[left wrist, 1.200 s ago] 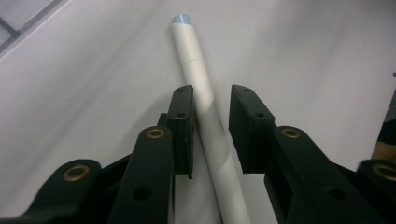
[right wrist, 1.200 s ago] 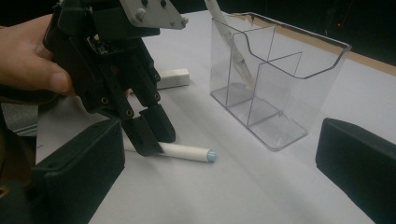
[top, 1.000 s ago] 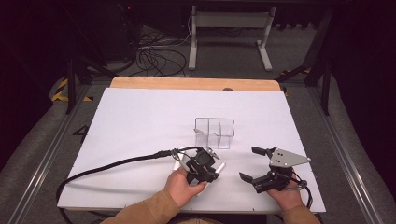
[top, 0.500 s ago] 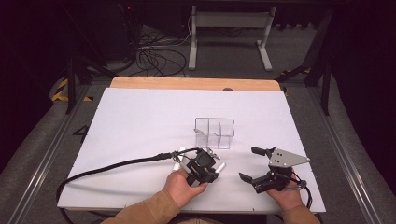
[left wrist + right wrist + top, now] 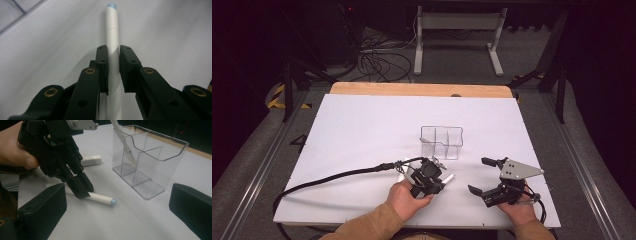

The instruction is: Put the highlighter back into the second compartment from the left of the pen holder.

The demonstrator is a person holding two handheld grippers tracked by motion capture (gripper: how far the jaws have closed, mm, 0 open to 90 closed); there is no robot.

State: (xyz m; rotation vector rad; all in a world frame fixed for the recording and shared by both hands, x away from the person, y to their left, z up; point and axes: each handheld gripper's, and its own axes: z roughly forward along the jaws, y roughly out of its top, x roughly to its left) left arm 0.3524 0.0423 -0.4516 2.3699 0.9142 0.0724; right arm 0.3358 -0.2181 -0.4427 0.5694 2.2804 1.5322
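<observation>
- The table (image 5: 362, 130) is my work surface; the clear organizer (image 5: 441, 142) stands near its middle, within reach, one pen-like stick, I think, already leaning inside.
- My right gripper (image 5: 484, 176) waits beside it, jaws spread, holding nothing.
- My left gripper (image 5: 113, 67) has just been closing and now clamps the white marker (image 5: 112, 30), lying flat on the table, mid-barrel for balance.

marker (image 5: 112, 37) lower end cut off by frame
</observation>
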